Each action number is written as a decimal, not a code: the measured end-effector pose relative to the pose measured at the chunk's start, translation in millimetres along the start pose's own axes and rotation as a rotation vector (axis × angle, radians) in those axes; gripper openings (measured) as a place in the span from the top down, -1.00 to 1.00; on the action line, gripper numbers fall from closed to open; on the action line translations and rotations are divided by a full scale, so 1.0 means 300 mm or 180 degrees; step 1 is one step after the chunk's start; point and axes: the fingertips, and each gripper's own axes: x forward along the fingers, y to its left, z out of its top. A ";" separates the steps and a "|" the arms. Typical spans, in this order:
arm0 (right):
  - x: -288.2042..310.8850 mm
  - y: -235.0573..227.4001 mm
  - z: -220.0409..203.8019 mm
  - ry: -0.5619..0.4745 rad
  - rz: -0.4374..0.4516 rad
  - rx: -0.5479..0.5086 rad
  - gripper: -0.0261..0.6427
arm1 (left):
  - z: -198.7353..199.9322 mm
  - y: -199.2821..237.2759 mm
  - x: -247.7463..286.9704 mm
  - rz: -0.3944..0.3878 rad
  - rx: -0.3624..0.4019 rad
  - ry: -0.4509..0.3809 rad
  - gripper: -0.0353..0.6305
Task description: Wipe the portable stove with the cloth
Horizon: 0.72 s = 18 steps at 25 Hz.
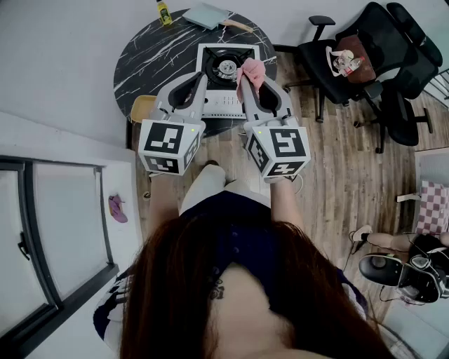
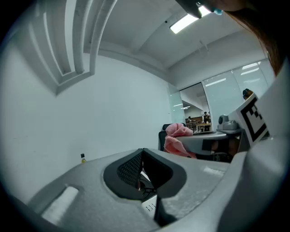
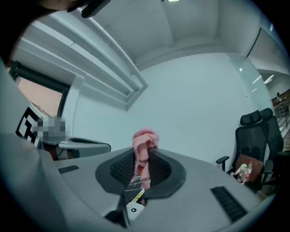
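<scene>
Head view gives you portable stove (image 1: 226, 70) on counter (image 1: 151, 63), 12 o'clock; gripper views mostly wall. Your right tool (image 3: 141, 158) clamps pink cloth (image 3: 144, 145); left tool (image 2: 142, 153) pressed closed, empty.

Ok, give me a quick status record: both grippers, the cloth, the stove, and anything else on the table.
right gripper: shut on the pink cloth, held over the right side of the stove
left gripper: shut, nothing between the jaws, over the stove's left front
cloth: bunched, sticking out past the jaw tips; cannot tell whether it touches the stove
stove: on the round dark table, burner uncovered
also on table: yellow bottle and flat grey pad at the far edge
</scene>
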 end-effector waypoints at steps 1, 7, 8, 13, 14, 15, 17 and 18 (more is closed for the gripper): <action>0.009 0.003 0.000 0.0006 -0.0022 -0.0016 0.74 | 0.000 0.010 0.002 -0.0011 -0.0006 0.0004 0.86; 0.066 0.019 -0.002 0.0079 -0.0054 -0.0130 0.73 | 0.009 0.067 0.030 -0.0060 -0.0042 0.0010 0.86; 0.079 0.019 -0.003 0.0101 -0.0057 -0.0123 0.73 | 0.012 0.077 0.038 -0.0075 -0.0044 0.0003 0.86; 0.149 0.006 -0.020 0.0126 -0.0111 -0.0005 0.74 | 0.010 0.124 0.075 -0.0163 -0.0024 -0.0024 0.86; 0.165 0.001 -0.021 0.0118 -0.0119 0.0029 0.73 | 0.008 0.137 0.084 -0.0177 -0.0023 -0.0027 0.86; 0.181 -0.004 -0.021 0.0108 -0.0123 0.0064 0.74 | 0.007 0.150 0.093 -0.0187 -0.0020 -0.0028 0.86; 0.214 -0.013 -0.020 0.0086 -0.0126 0.0113 0.74 | 0.007 0.178 0.110 -0.0201 -0.0015 -0.0037 0.86; 0.228 -0.017 -0.019 0.0072 -0.0126 0.0126 0.74 | 0.008 0.189 0.118 -0.0211 -0.0014 -0.0046 0.86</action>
